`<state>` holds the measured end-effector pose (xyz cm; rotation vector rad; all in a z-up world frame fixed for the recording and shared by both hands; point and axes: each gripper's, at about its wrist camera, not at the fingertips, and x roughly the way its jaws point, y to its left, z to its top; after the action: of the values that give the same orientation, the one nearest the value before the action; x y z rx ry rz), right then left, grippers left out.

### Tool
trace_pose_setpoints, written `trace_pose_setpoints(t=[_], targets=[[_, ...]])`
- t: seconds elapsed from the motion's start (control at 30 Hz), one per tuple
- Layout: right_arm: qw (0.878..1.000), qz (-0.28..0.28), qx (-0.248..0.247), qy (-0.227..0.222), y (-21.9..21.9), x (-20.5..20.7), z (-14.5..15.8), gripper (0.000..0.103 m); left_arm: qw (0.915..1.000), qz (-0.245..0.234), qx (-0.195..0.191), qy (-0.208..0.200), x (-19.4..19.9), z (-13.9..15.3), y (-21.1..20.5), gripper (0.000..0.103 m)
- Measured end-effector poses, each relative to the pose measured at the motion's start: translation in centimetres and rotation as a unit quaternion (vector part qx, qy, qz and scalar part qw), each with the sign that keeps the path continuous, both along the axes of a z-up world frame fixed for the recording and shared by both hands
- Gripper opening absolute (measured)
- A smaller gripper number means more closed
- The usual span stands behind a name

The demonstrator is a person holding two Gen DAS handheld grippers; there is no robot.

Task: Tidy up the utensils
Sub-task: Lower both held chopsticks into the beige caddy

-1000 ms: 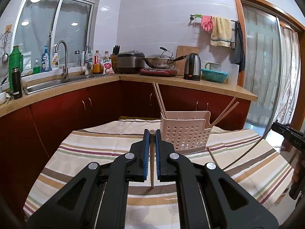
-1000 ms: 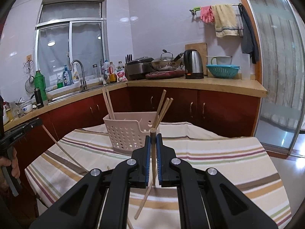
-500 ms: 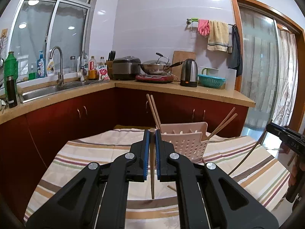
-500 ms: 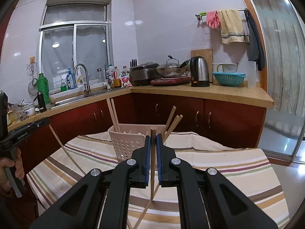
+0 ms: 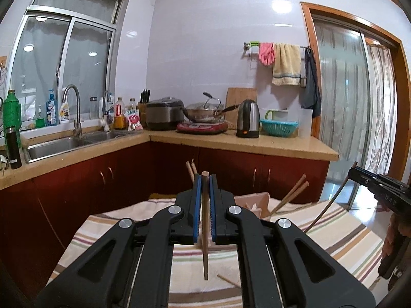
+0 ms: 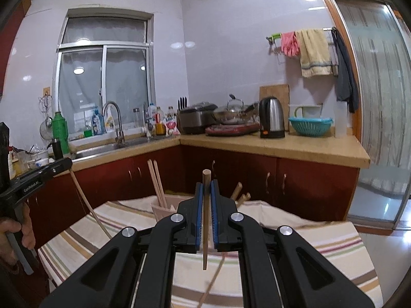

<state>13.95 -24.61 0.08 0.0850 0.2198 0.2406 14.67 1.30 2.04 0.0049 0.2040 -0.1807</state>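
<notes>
A wooden chopstick (image 5: 205, 220) stands near upright between the blue pads of the left gripper (image 5: 204, 179), whose jaws are closed on it; its blunt top just clears the pad tips and its thin end hangs free below the jaws, above the striped cloth (image 5: 334, 233) on the bench. The right gripper (image 6: 205, 183) holds a second chopstick (image 6: 205, 218) the same way, jaws pressed shut on its upper part, top end poking above the pads, lower end hanging clear over the cloth (image 6: 321, 238); in the left wrist view this gripper shows at the right edge with its long stick curving down from it, and in the right wrist view the left gripper shows at the left edge, a hand (image 6: 18, 233) around its handle.

Beyond both sets of jaws sits a pale perforated utensil basket (image 5: 253, 201), largely hidden behind the gripper bodies; a pair of chopsticks (image 6: 156, 183) leans up from its left side and another pair (image 5: 292, 192) slants out to the right. More loose chopsticks (image 5: 228, 280) lie on the cloth below the held ones; one (image 6: 213, 282) looks blurred in the right wrist view.

Behind the bench runs a kitchen counter (image 5: 257, 145) with a sink, rice cooker, wok, kettle (image 5: 248, 119) and teal colander (image 6: 310, 125).
</notes>
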Motion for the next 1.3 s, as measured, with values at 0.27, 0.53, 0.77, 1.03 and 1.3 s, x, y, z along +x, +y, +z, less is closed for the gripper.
trace_pose_setpoints(t=[0.27,0.53,0.77,1.03,1.3], targets=[[0.998,0.005,0.006,-0.060,1.0,1.9,3.5,0.007,0.9976,-0.012,-0.017,-0.067,1.9,3.9,-1.5,0.007],[0.996,-0.005,0.005,-0.085,1.6,6.0,5.1,0.007,0.9921,-0.014,-0.026,-0.122,6.3,7.2,-3.2,0.007],[0.998,-0.011,-0.009,-0.062,2.3,9.9,3.7,0.007,0.9934,-0.010,-0.029,-0.111,11.4,6.6,-4.2,0.007],[1.000,-0.009,0.006,0.018,2.4,14.7,-0.4,0.007,0.9992,0.005,-0.029,-0.027,17.9,0.9,-4.2,0.007],[0.998,-0.009,0.004,0.066,2.9,16.9,-3.4,0.007,0.9989,0.007,-0.031,0.035,21.2,-3.4,-3.4,0.008]])
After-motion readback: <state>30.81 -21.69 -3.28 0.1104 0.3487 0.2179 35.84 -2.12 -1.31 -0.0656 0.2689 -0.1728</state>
